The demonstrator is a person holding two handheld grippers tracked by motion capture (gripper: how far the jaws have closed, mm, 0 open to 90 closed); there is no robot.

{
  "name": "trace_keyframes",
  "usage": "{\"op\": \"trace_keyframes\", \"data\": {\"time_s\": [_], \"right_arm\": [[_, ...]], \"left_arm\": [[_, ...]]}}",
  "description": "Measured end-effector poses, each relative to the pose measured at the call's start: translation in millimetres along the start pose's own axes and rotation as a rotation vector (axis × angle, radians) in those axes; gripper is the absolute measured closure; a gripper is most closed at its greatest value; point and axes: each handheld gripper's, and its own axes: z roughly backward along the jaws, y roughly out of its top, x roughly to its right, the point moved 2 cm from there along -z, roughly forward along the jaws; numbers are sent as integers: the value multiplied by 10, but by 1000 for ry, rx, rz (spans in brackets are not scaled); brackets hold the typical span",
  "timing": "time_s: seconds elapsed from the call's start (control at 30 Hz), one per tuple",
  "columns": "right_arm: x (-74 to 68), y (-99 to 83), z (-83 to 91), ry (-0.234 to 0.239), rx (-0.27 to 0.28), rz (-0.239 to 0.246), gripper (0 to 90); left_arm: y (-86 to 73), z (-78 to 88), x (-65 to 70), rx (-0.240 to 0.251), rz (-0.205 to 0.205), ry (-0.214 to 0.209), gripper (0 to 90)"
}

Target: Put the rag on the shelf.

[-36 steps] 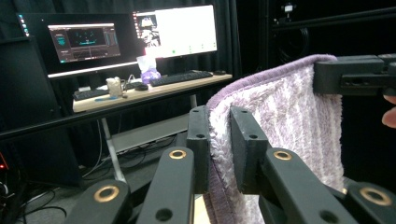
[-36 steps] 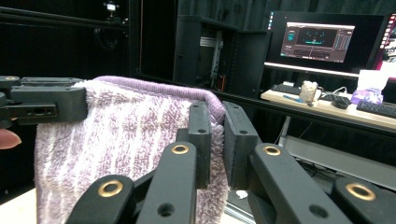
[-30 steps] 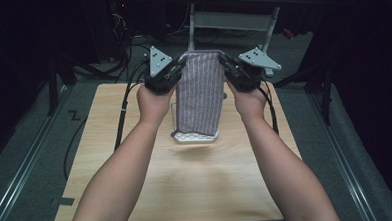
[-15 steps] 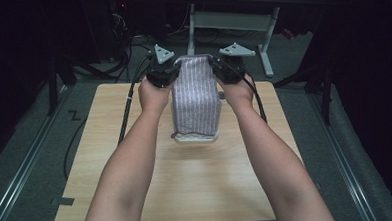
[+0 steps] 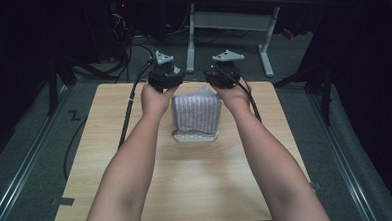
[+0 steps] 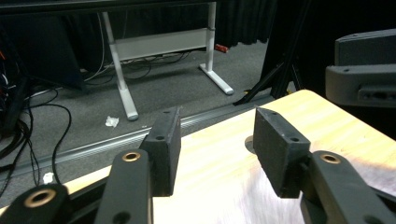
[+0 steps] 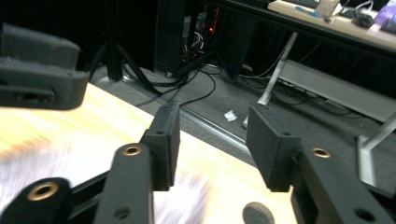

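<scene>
Looking down from the high view, both forearms come in from the bottom edge and reach over the wooden table (image 5: 187, 191) toward its far side. Between the two hands sits a grey striped cloth (image 5: 196, 113), slumped in a loose heap on top of a small white tray-like thing (image 5: 197, 137) around the middle of the far half of the table. It's blurry, so I can't tell how it's folded.

The left gripper (image 5: 165, 81) is just past the cloth's far left corner, and the right gripper (image 5: 224, 75) just past the far right corner, both hovering close to it.

In the left gripper view the jaws have just been opening and stand well apart with nothing between them; only bare tabletop shows in the gap, and the smeared cloth sits below, near the bottom edge. Same deal in the right gripper view: jaws just been opening, wide gap, nothing held, with the blurred cloth low down under them.

Farther back there's grey carpet, a white desk frame (image 5: 261, 42) and a bunch of cables (image 5: 126, 38) on the floor.
</scene>
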Motion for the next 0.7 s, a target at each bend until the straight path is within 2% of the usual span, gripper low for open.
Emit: {"op": "trace_keyframes", "data": {"time_s": [0.03,0.07,0.2,0.37,0.53,0.7], "right_arm": [[-7,-1,2,9,1,-6,518],[-20,-5,11,23,7,-11,512],[-33,-18,27,40,3,0,499],[-24,6,92,62,8,-12,473],[-56,13,233,57,43,-9,467],[-89,3,428,67,73,-18,466]], "left_arm": [[7,14,-1,5,4,-5,501],[23,49,12,9,-9,5,487],[36,107,28,20,-12,15,477],[18,193,53,27,-16,-1,464],[-59,323,70,42,1,-6,407],[-99,477,90,61,17,-30,367]]}}
